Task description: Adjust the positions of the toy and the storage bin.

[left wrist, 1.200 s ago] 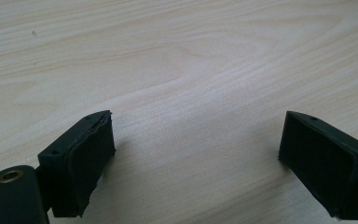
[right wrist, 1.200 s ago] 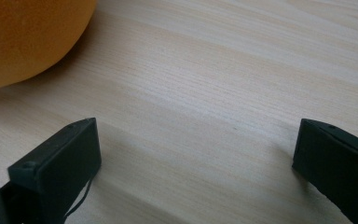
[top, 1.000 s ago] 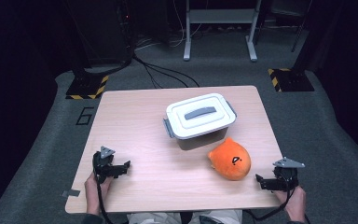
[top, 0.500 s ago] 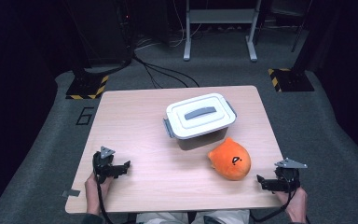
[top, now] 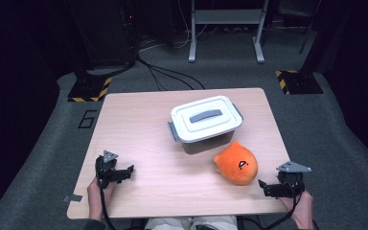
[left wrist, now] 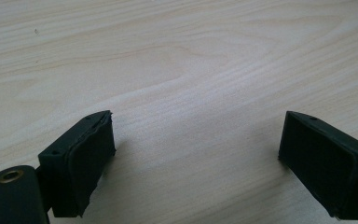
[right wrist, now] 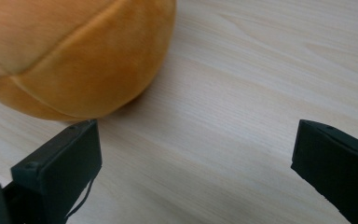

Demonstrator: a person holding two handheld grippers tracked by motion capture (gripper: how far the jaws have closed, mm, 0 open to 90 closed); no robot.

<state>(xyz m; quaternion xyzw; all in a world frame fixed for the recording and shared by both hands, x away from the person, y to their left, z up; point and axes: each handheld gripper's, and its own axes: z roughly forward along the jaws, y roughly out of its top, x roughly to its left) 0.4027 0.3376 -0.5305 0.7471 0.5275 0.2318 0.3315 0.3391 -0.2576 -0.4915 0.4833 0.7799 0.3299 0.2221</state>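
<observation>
A white lidded plastic box [top: 205, 120] with a grey handle sits on the wooden table [top: 139, 124], right of centre. In front of it to the right lies an orange plush toy [top: 237, 163] with a small black face mark. My left gripper [top: 124, 172] rests near the table's front left, open, with bare wood between its jaws [left wrist: 196, 158]. My right gripper [top: 264, 188] rests at the front right corner, open, just right of the plush. In the right gripper view the plush [right wrist: 74, 51] bulges at the upper left, close beyond the left jaw, and nothing lies between the jaws.
Grey carpet surrounds the table. Black stands with yellow-striped bases [top: 88, 88] and cables lie on the floor behind, and a metal frame [top: 225, 28] stands at the back. Bare wood stretches across the table's left half.
</observation>
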